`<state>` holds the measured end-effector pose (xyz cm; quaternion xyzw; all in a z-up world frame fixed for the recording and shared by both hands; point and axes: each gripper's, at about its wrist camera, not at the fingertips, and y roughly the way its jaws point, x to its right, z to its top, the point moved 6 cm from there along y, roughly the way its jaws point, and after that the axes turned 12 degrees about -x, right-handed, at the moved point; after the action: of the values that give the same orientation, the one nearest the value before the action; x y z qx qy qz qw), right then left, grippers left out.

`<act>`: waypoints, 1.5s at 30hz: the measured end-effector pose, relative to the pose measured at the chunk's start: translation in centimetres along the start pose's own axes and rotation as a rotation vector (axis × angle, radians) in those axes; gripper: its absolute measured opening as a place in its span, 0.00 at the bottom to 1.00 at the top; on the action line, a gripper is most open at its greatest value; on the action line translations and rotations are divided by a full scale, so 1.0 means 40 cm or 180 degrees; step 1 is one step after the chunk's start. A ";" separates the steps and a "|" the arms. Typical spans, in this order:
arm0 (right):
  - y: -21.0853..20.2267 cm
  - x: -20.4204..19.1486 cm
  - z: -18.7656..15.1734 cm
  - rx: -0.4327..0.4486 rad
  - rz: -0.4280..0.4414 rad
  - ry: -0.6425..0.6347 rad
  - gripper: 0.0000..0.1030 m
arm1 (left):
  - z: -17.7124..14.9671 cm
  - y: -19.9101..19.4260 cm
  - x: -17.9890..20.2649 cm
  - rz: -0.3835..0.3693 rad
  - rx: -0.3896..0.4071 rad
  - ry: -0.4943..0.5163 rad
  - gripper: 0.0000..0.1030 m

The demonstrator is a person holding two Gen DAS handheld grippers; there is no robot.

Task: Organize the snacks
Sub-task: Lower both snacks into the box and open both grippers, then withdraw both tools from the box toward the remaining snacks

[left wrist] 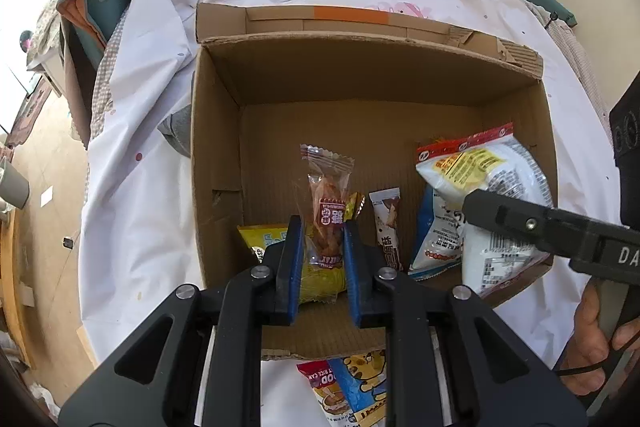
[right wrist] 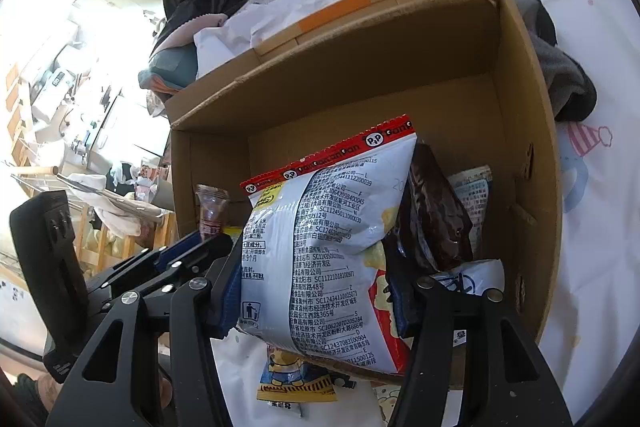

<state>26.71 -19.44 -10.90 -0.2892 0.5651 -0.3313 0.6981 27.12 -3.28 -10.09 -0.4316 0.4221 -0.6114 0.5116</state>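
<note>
Midway through: clear snack sachet (left wrist: 326, 211) clamped upright in left tongs (left wrist: 320, 251) over cardboard box (left wrist: 360, 67); white chip bag (right wrist: 320, 243) clamped in right tongs (right wrist: 316, 295) at its near rim. Several packets already inside; cartoon packets (left wrist: 352, 391) left outside on the bed sheet (left wrist: 140, 187).

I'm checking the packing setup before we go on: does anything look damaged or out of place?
The cardboard box has a torn, ragged far corner, exposing its corrugation. Two snack packets lie outside it on the white sheet.
</note>
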 end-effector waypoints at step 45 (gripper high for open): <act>-0.173 0.034 -0.008 0.0724 -0.0202 0.0182 0.91 | -0.017 -0.076 -0.031 -0.0138 0.0300 -0.0191 0.72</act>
<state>25.66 -24.75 -6.40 -0.2163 0.5341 -0.4232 0.6992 25.81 -1.62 -7.50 -0.4342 0.3678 -0.6284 0.5304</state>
